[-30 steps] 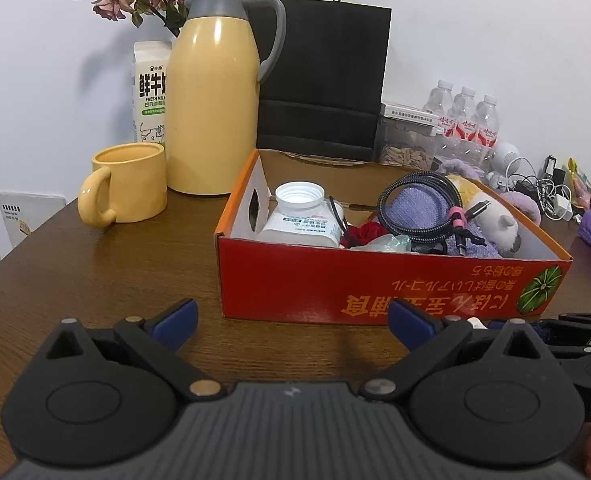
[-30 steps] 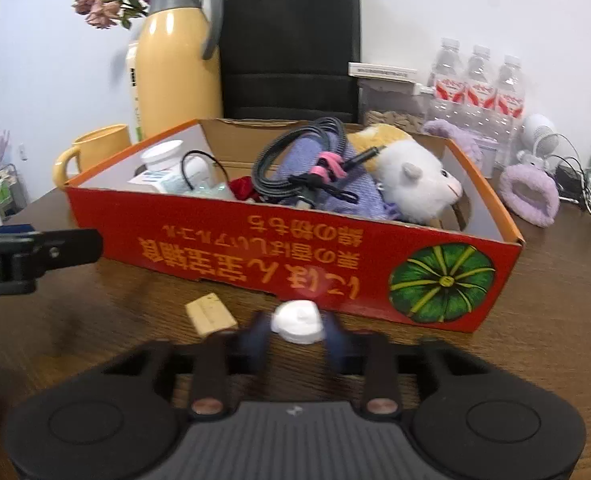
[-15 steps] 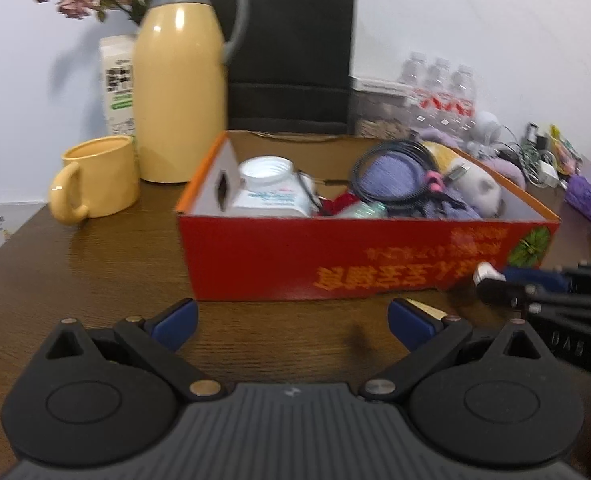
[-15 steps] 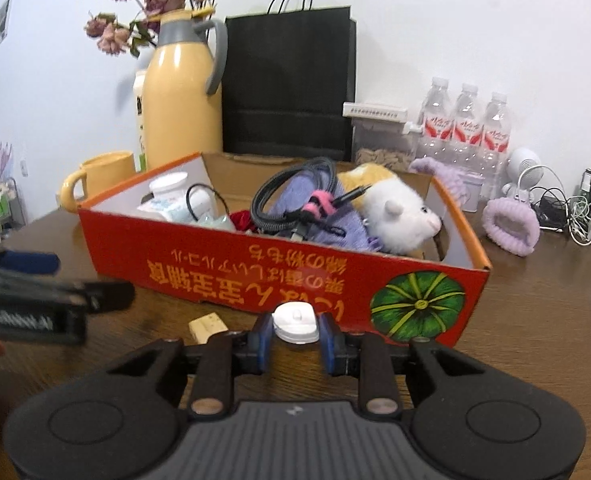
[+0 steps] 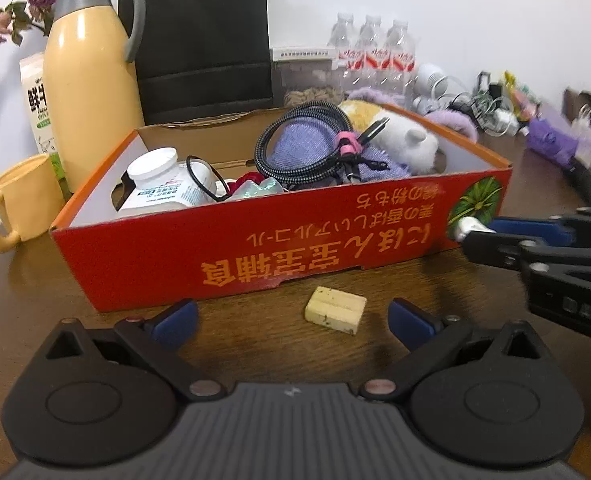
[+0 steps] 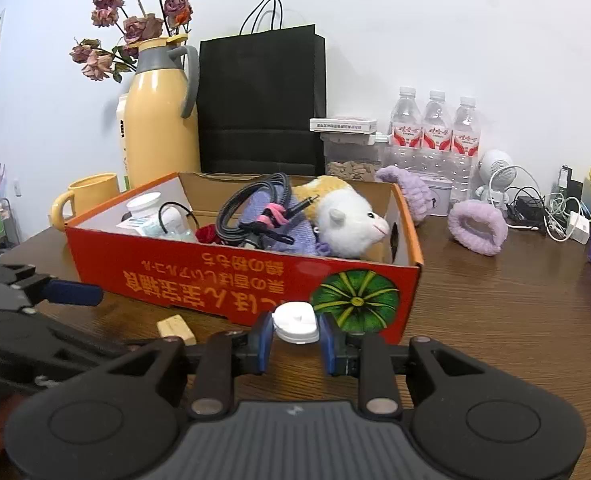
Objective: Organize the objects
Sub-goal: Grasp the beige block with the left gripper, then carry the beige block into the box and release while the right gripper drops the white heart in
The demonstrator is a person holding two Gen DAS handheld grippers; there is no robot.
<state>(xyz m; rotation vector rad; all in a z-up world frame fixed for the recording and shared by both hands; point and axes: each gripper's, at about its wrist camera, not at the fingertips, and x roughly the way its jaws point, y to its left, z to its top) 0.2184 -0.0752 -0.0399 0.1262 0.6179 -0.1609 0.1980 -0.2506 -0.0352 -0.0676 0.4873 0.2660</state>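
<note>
A red cardboard box [image 5: 279, 256] [image 6: 231, 276] stands on the wooden table, holding a white pill bottle [image 5: 163, 184], a coiled black cable [image 5: 307, 148], purple cloth and a plush toy [image 6: 351, 220]. My right gripper [image 6: 295, 334] is shut on a small white flat object [image 6: 295, 322], lifted in front of the box's near wall; in the left wrist view the right gripper [image 5: 471, 232] reaches in from the right. A small tan block [image 5: 335, 310] [image 6: 175, 328] lies on the table before the box. My left gripper [image 5: 291, 320] stands open just short of that block.
Behind the box stand a yellow thermos [image 6: 163, 120], a yellow mug [image 5: 19, 200], a milk carton [image 5: 37, 104], a black paper bag [image 6: 259, 100] and three water bottles [image 6: 435, 132]. Purple fuzzy items [image 6: 477, 226] and tangled chargers [image 6: 551, 212] lie at the right.
My right gripper has risen with the white object, from the tabletop to the box front. My left gripper has swung right and lower, so the tan block now lies between its fingers' line.
</note>
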